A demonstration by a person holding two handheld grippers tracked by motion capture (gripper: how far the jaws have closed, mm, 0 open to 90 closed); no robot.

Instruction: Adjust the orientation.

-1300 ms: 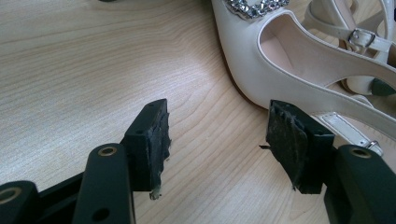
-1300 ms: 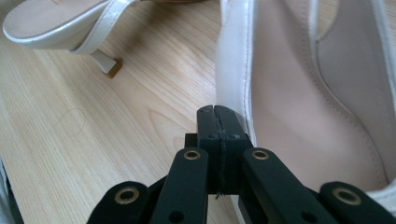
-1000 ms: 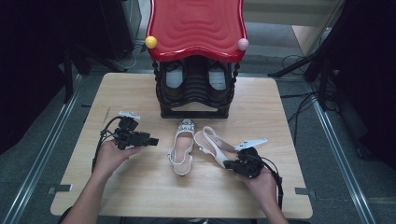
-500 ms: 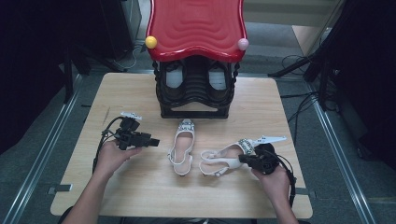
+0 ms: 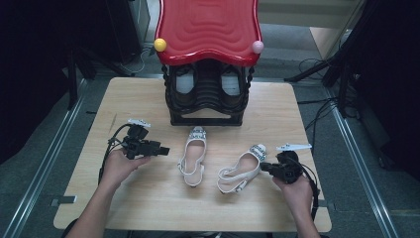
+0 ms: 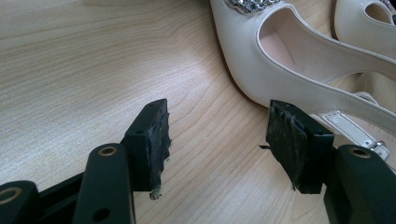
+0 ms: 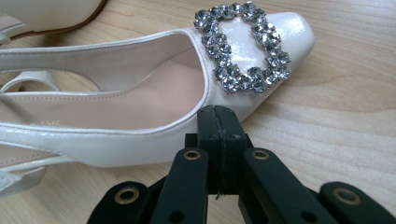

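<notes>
We see two cream slingback shoes on the wooden table [image 5: 148, 208] in front of a black shoe rack [image 5: 207, 101] with a red top: the left shoe [image 5: 193, 154] points toward the rack, and the right shoe [image 5: 242, 167] lies angled with its jewelled buckle [image 7: 243, 46] toward the right gripper [image 5: 267, 167]. That gripper's jaws are pressed together, their tips against the shoe's side just below the buckle. The left gripper [image 5: 161, 149] rests near the left shoe with its jaws wide apart and nothing between them.
</notes>
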